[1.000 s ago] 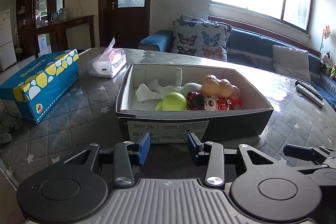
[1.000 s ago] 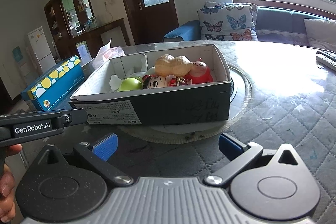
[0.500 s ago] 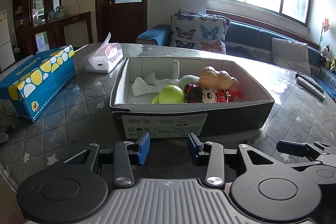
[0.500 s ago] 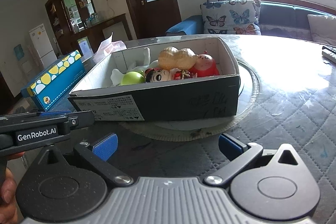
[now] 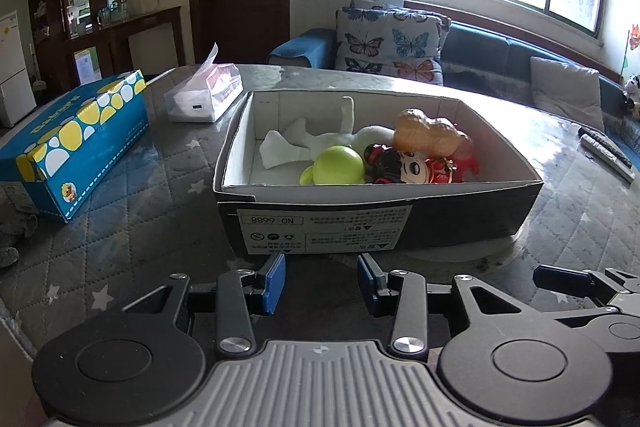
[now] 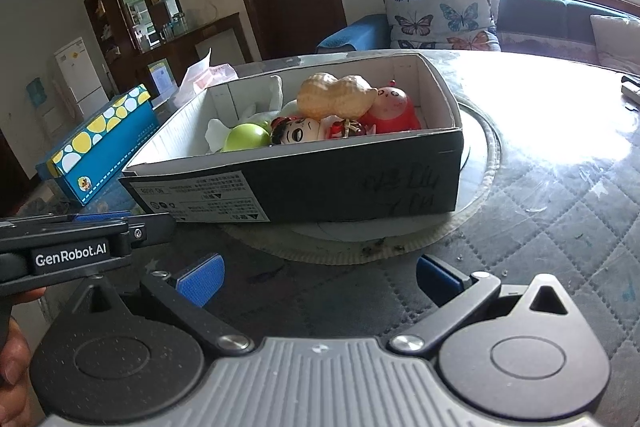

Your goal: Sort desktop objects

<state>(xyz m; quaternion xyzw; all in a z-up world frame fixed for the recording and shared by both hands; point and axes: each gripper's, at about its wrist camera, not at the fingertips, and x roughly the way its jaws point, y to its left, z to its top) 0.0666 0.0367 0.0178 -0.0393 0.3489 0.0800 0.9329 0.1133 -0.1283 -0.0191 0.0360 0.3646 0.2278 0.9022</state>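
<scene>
A black cardboard box (image 5: pixel 460 223) (image 6: pixel 320 187) with a white inside stands on the table. In it lie a green ball (image 5: pixel 338 165) (image 6: pixel 246 137), a peanut-shaped toy (image 5: pixel 426 137) (image 6: pixel 336 99), a black-haired doll head (image 5: pixel 404 165) (image 6: pixel 296 133), a red round figure (image 6: pixel 394 107) and a white toy (image 5: pixel 296 145). My left gripper (image 5: pixel 321 281) is open just in front of the box, nothing between its blue pads. My right gripper (image 6: pixel 318 279) is open wider, also empty, short of the box's near wall.
A blue box with yellow and white dots (image 5: pixel 76 135) (image 6: pixel 104 143) lies left of the black box. A tissue pack (image 5: pixel 206 93) sits behind it. Remote controls (image 5: pixel 606 149) rest at the table's right edge. A sofa with butterfly cushions (image 5: pixel 390 41) stands beyond the quilted table (image 5: pixel 160 187).
Both views have drawn slightly closer to the black box and tipped downward a little. Neither gripper has changed its opening.
</scene>
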